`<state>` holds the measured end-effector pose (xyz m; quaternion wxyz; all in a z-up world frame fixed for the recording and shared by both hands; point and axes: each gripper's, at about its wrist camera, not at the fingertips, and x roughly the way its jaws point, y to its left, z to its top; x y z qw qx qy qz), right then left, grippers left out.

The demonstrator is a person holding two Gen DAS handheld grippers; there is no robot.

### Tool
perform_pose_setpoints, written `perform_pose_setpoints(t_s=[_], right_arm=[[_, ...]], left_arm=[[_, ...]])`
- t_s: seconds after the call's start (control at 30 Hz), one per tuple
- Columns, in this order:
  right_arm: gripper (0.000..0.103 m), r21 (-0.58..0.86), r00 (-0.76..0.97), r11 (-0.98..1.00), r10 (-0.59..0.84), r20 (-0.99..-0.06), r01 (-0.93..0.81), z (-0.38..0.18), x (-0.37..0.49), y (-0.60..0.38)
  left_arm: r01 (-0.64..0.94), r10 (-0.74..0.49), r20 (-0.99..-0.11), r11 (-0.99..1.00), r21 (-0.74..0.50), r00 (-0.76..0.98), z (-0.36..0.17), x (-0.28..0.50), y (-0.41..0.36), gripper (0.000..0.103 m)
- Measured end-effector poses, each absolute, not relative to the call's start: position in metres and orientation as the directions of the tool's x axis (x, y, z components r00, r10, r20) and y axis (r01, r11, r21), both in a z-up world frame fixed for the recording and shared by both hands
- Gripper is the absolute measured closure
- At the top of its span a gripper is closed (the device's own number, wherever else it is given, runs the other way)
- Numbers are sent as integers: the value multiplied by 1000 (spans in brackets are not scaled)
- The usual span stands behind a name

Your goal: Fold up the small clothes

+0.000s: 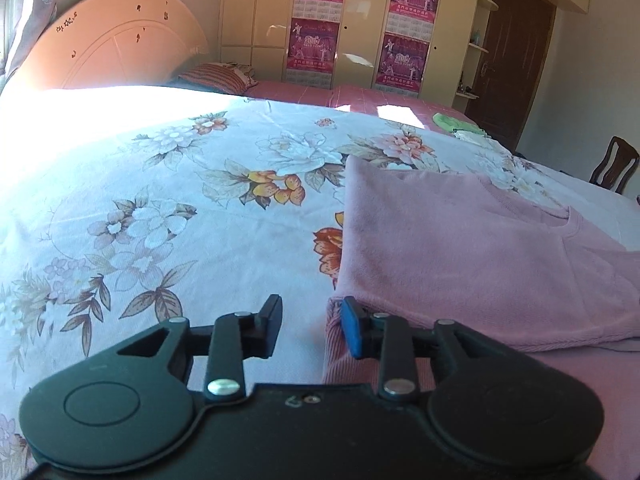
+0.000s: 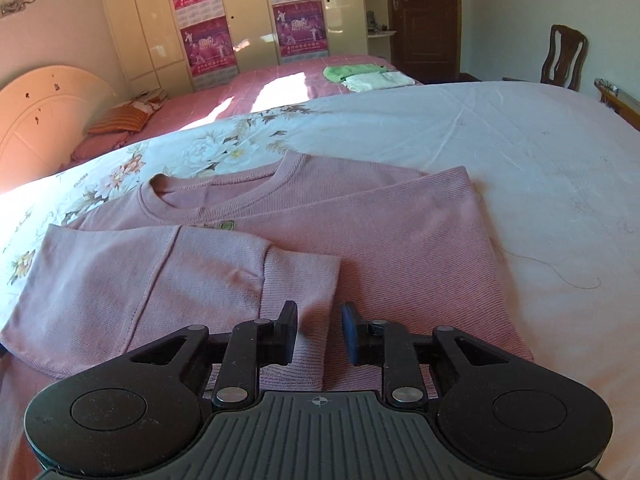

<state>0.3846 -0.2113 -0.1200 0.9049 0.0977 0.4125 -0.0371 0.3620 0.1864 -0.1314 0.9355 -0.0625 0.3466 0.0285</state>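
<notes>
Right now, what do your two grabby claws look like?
Both are black plastic with round discs, silver rivets, one black finger and one blue-padded finger. The left gripper has a smooth body; the right gripper has a ribbed grey plate with a crosshair mark.

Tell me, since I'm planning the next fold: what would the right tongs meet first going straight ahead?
Probably the folded-over sleeve cuff of the pink knit sweater, lying between the open right tongs; depth is unclear.

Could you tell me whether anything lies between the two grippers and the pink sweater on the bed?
Nothing visible does. The left gripper is open at the pink sweater hem, and the right gripper is open above its folded sleeve cuff.
</notes>
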Motion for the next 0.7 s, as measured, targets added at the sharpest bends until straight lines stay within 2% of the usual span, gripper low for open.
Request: perform_pose_setpoints(t_s=[0.07,0.17,0.2,0.23,0.3,0.43,0.47,0.53,0.6,0.7], right_arm=[[79,133,658,981,6,-753,144,-118,390,-211],[77,135,648,981,12,-762,141,-123,403,-209],[70,139,636,979,15,-772,146,-127,408,-210],[55,148,627,977,20,-779,153,-131,413,-211],[42,162,627,973,24,-779,164,-136,417,-211],[43,145,634,975,4,-773,170,-141,428,-208],[45,145,632,975,7,-775,166,-142,431,-206],[74,152,630,979,32,-776,137,-142,436,-202],[94,143,634,986,54,-772,89,-142,437,-194],[94,47,660,998,11,-751,37,-140,435,-181]], left_arm=[[-87,2,-629,991,-105,778,-120,364,184,71],[-57,-45,-633,989,-139,773,-112,383,175,65],[-41,-67,-643,988,-151,763,-112,393,170,62],[-27,-85,-649,987,-161,756,-112,402,165,62],[5,-102,-656,989,-148,748,-114,422,150,60],[36,-111,-672,992,-124,732,-125,459,129,58],[32,-120,-682,990,-140,721,-131,469,128,59],[31,-125,-697,989,-146,707,-138,483,125,59],[35,-122,-713,990,-135,691,-146,496,124,59],[0,-97,-720,991,-133,687,-154,509,134,60]])
